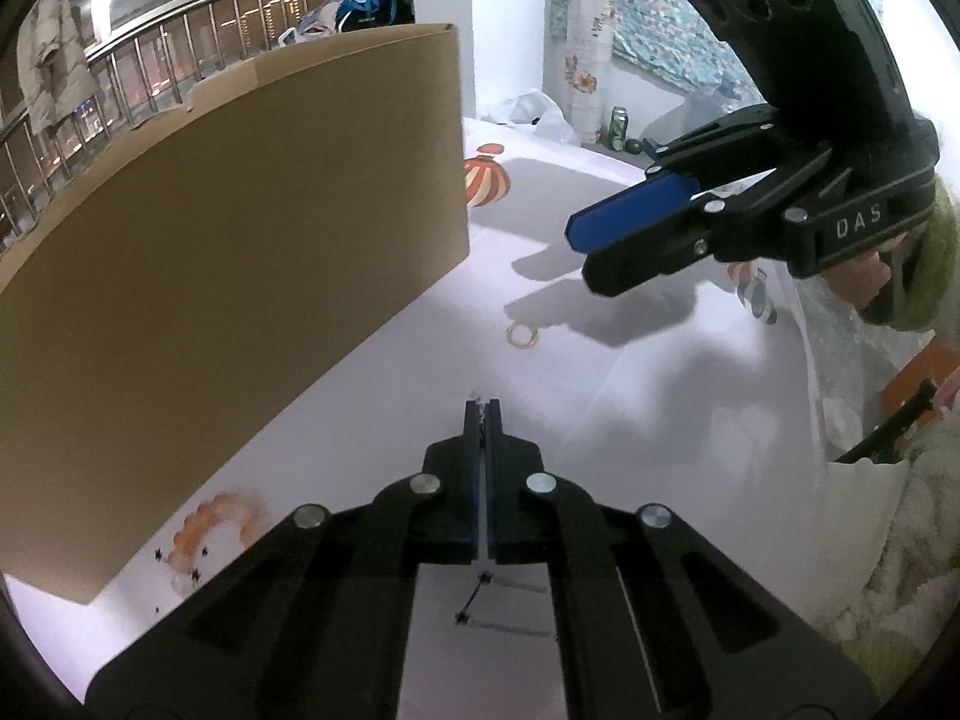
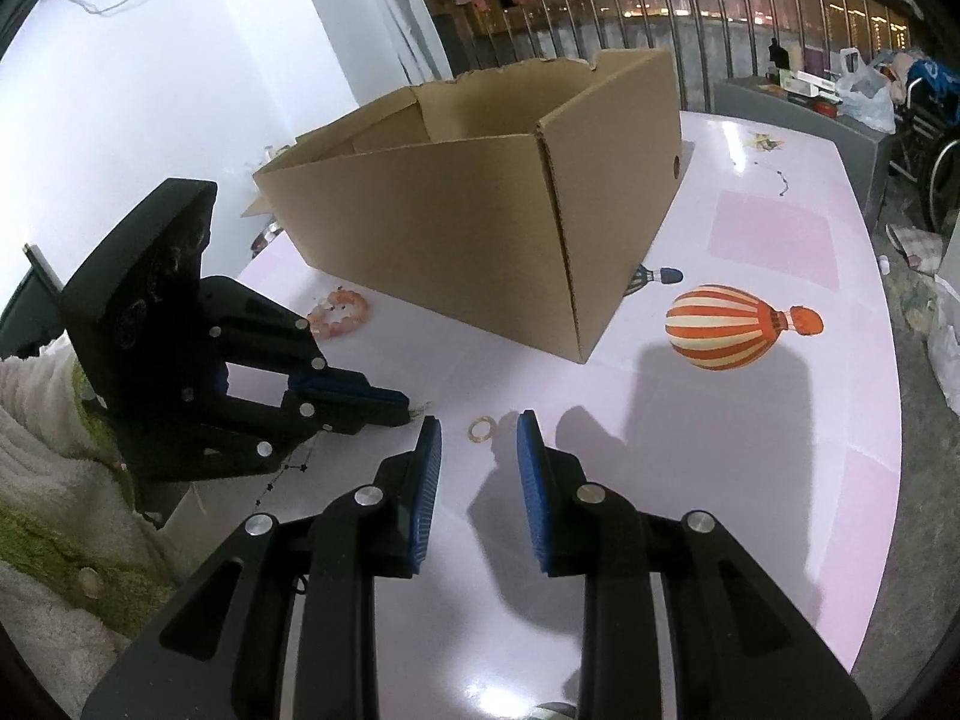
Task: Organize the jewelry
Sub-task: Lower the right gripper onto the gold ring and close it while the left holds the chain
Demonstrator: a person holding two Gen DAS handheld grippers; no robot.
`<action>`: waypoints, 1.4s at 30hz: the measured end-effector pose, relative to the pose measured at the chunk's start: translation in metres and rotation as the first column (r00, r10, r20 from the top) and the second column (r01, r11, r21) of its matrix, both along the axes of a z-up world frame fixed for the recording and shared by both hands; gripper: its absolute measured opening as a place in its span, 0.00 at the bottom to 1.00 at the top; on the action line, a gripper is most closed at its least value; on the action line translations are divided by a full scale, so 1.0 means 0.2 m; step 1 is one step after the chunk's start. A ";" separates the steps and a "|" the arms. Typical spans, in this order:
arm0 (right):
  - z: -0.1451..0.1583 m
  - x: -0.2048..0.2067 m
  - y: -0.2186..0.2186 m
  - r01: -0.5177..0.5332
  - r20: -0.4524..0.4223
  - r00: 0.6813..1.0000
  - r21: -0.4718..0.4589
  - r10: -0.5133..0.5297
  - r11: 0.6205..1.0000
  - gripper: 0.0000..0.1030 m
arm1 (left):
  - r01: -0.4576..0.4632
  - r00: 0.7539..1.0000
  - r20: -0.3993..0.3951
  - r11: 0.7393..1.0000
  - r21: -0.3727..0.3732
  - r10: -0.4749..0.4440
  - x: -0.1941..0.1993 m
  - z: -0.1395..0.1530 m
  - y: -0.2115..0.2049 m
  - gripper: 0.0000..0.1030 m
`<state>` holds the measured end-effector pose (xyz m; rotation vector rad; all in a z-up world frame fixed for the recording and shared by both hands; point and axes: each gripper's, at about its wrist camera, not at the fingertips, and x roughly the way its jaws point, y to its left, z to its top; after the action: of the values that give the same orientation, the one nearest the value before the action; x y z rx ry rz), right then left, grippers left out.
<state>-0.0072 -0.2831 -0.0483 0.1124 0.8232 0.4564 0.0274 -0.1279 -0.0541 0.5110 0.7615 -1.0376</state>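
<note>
My left gripper (image 1: 483,405) is shut on a thin chain with small black stars (image 1: 474,597), which hangs under it; a bit of it pokes out at the tips. It also shows in the right wrist view (image 2: 399,411), chain (image 2: 282,477) trailing below. My right gripper (image 2: 480,438) is open above the table, with a small gold ring (image 2: 482,429) lying between and beyond its fingertips. The ring (image 1: 523,336) and the right gripper (image 1: 585,252) show in the left wrist view. An orange bead bracelet (image 2: 340,313) lies by the open cardboard box (image 2: 480,228).
The pale pink table (image 2: 774,420) has printed balloon pictures (image 2: 729,327). The box (image 1: 228,252) stands close on my left. A can (image 1: 618,129) and a plastic bag (image 1: 534,111) sit at the table's far end. Another dark chain (image 2: 780,180) lies beyond the box.
</note>
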 end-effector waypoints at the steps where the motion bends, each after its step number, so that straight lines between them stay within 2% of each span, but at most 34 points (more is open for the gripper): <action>1: 0.00 0.00 0.00 -0.002 0.001 1.000 -0.002 0.002 1.000 0.26 | -0.005 1.000 -0.003 1.000 -0.001 0.005 0.00 0.00 0.02 0.00; 7: 0.01 0.01 0.01 -0.009 0.002 1.000 -0.012 0.009 1.000 0.26 | -0.046 0.999 -0.017 0.999 -0.010 0.046 -0.01 0.00 0.14 0.00; 13: 0.00 0.03 0.07 -0.048 -0.005 0.999 -0.077 0.048 0.996 0.29 | -0.093 0.996 -0.007 0.996 -0.008 0.093 -0.01 0.02 0.26 0.00; 15: -0.01 0.05 0.10 -0.070 -0.004 0.998 -0.111 0.070 0.991 0.32 | -0.103 0.995 -0.002 0.995 -0.005 0.103 -0.02 0.03 0.27 0.00; 21: -0.04 0.07 0.16 -0.137 0.002 0.990 -0.223 0.141 0.965 0.32 | -0.112 0.994 0.010 0.994 0.003 0.112 -0.01 0.04 0.26 0.00; 31: -0.07 0.09 0.17 -0.190 0.003 0.980 -0.259 0.198 0.947 0.31 | -0.102 0.995 0.008 0.995 0.002 0.102 -0.01 0.02 0.27 0.00; 37: -0.08 0.11 0.20 -0.214 -0.001 0.975 -0.269 0.222 0.939 0.29 | -0.105 0.994 0.005 0.994 -0.003 0.105 0.00 0.03 0.27 0.00; 42: -0.08 0.13 0.17 -0.205 0.002 0.977 -0.252 0.213 0.946 0.16 | -0.105 0.994 0.004 0.994 -0.004 0.105 0.00 0.03 0.26 0.00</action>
<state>0.0184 -0.2492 -0.0638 -0.2181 0.8615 0.5481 0.0274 -0.0756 -0.0481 0.4646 0.7744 -0.9403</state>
